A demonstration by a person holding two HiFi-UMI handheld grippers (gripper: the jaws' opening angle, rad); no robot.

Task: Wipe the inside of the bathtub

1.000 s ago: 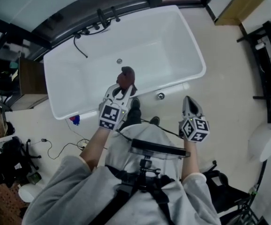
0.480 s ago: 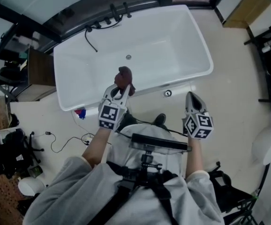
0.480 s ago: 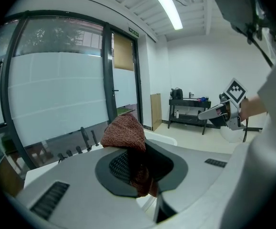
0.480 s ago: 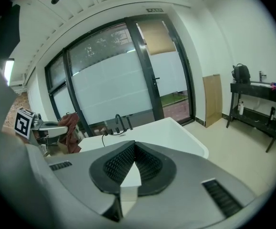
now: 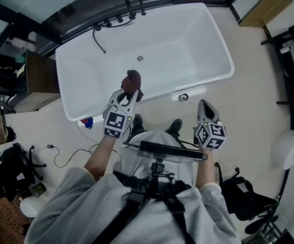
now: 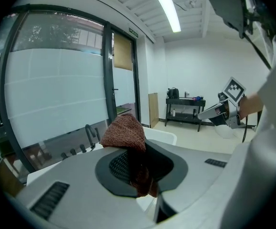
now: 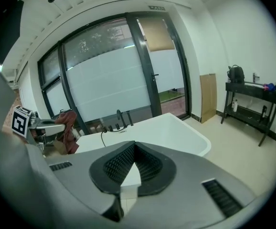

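Left gripper (image 5: 128,93), forearm stretched forward, has its fingers clamped on a brown cloth (image 5: 131,80) over the near edge of the white bathtub (image 5: 192,42), while the right gripper (image 5: 203,105), held over the floor (image 5: 248,100), has its fingers closed together and empty.

Bathroom mock-up: white bathtub (image 5: 190,37), taps (image 5: 132,7).
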